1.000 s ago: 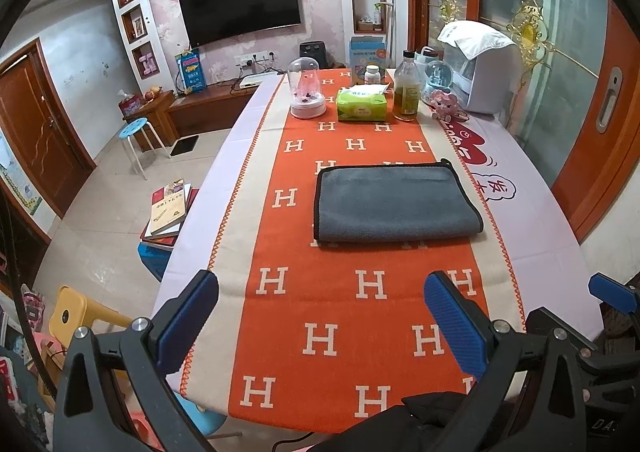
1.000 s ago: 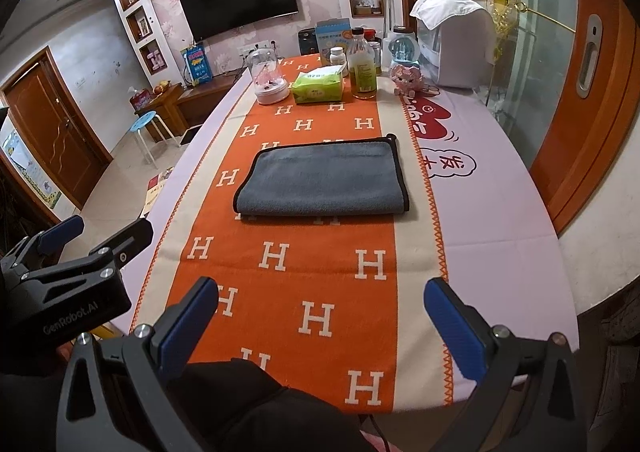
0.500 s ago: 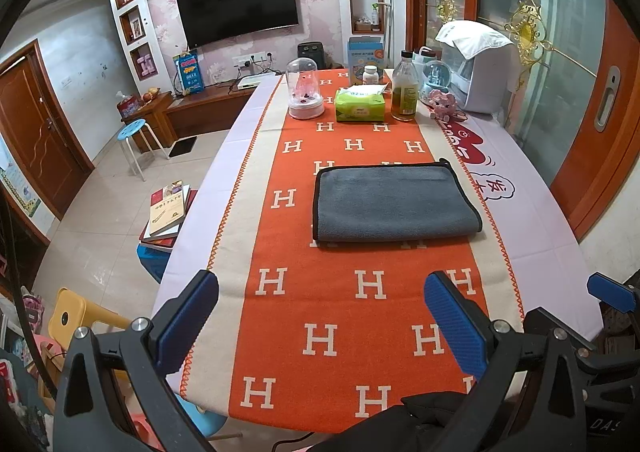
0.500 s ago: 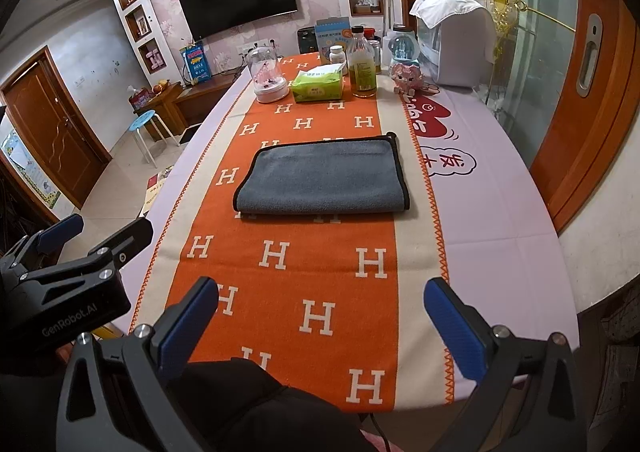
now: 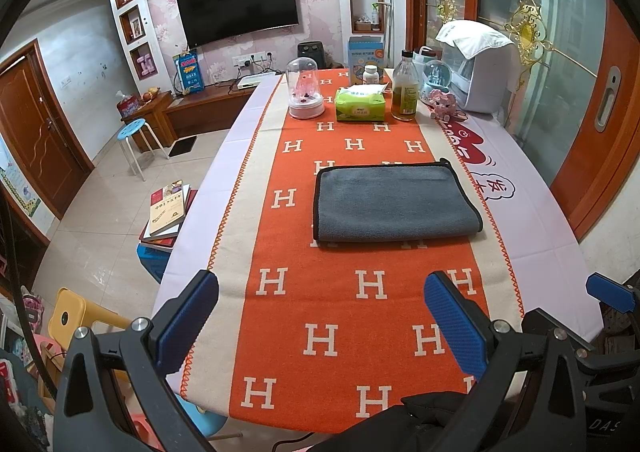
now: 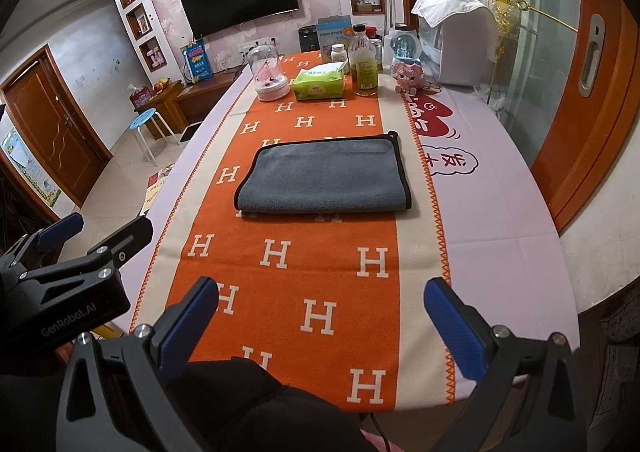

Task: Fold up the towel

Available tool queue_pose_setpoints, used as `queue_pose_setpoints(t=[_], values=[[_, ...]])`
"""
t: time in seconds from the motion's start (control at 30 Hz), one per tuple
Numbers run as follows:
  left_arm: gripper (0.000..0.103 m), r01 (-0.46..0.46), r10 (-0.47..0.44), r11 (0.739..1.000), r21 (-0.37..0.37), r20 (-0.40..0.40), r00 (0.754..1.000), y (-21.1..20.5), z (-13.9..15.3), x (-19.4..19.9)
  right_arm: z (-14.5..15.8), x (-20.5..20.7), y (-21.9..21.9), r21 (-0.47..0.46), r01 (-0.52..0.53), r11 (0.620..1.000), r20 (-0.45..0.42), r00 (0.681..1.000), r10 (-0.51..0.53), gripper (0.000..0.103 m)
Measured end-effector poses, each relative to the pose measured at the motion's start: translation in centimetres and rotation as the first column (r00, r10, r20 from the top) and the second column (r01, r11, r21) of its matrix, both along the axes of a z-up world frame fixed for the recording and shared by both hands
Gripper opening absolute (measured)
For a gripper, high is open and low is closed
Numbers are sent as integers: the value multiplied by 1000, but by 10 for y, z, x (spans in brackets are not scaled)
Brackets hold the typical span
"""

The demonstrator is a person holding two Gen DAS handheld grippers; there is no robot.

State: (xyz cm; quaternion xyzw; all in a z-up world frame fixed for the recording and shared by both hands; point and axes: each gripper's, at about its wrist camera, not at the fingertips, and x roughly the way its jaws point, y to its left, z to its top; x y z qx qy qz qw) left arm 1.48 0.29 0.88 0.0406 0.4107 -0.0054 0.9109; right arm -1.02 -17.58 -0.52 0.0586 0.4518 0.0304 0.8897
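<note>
Both grippers, the left gripper (image 5: 322,318) and the right gripper (image 6: 322,320), hover spread wide and empty at the near table edge. I judge one fold is done. The grey towel (image 5: 394,202) lies mid-runner (image 5: 320,304), long axis left-right, folded edge near. Next: grasp one short end.

Grey towel (image 5: 394,202) folded flat, black-edged

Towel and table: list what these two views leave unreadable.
- Towel: layer count under its top face, hidden by the towel itself in both views.
- Bottle label: too small to read, right view.
- Box: lower part hidden behind a white jar, left view.
- Table near edge: covered by dark cloth and gripper frames, both views.
</note>
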Motion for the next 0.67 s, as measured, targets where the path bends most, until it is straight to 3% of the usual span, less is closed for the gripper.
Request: queue_pose_setpoints(t=[0.67], values=[[102,0,0,1000,1,0,1000,-1,0,0,2,1,0,1,1,1000,-1,1000,-1,103]])
